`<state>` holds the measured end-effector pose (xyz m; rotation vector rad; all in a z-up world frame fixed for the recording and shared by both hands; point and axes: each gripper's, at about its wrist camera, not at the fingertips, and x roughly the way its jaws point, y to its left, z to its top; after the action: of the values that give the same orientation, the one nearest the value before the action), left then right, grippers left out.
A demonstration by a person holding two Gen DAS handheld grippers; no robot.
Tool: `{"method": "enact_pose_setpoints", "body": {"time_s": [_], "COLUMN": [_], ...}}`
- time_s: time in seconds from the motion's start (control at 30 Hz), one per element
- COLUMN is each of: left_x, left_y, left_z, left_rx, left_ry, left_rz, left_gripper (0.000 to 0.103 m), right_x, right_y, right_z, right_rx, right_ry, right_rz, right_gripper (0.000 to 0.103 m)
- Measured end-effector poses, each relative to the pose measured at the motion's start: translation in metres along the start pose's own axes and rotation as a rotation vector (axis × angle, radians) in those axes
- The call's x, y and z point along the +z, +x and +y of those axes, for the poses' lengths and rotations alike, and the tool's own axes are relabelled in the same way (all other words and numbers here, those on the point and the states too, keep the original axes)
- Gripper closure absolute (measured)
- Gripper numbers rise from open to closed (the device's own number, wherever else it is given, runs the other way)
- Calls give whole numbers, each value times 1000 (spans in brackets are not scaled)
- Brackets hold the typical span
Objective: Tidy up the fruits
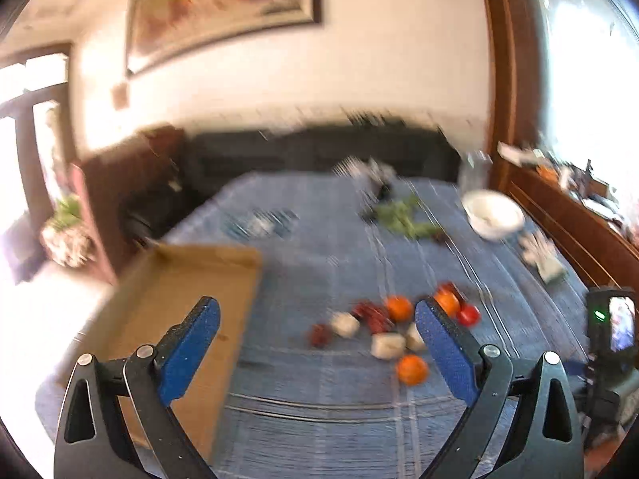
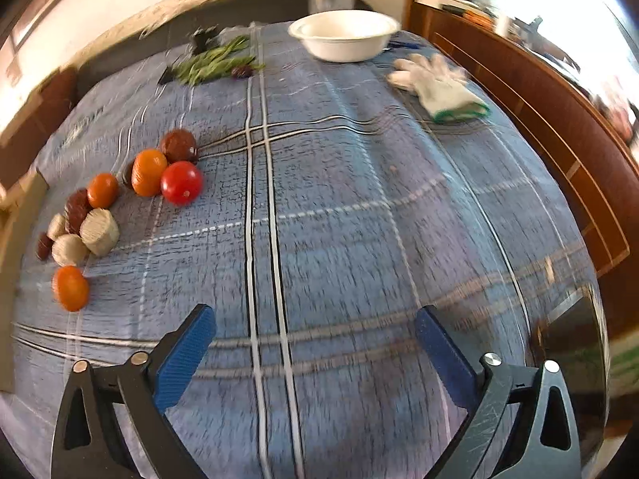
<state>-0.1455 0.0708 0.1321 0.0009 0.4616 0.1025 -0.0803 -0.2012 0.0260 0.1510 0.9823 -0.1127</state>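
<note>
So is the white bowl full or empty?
Empty, as far as the right wrist view shows: the white bowl stands upright, with only plain white inside. All the fruit lies on the tablecloth.

A table is covered by a blue plaid tablecloth (image 2: 339, 199). On it are laid a cluster of orange (image 2: 148, 172), red (image 2: 181, 182), dark brown (image 2: 179, 146) and beige (image 2: 100, 231) fruit pieces, a white bowl (image 2: 343, 36), a white glove (image 2: 439, 84), green stems (image 2: 215, 62) and a cardboard sheet (image 1: 171, 299).

Fruits (image 2: 120, 203) left on tablecloth (image 2: 339, 199); bowl (image 2: 343, 36) behind.
</note>
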Motion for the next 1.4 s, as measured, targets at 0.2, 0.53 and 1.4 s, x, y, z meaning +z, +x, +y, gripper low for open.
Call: {"method": "enact_pose_setpoints", "body": {"time_s": [0.2, 0.53, 1.4], "left_x": [11, -7, -40], "left_y": [-37, -22, 22], "left_z": [28, 19, -17], "left_rx": [60, -65, -40], "left_ry": [-64, -44, 74], "left_rz": [-123, -9, 120], "left_gripper": [0, 0, 10], "right_x": [-33, -43, -46], "right_y": [-94, -86, -60], "right_z": [12, 16, 1], "right_rx": [34, 84, 128], "right_ry": [51, 46, 109], "right_rz": [-411, -449, -379], "right_gripper": [2, 2, 4]}}
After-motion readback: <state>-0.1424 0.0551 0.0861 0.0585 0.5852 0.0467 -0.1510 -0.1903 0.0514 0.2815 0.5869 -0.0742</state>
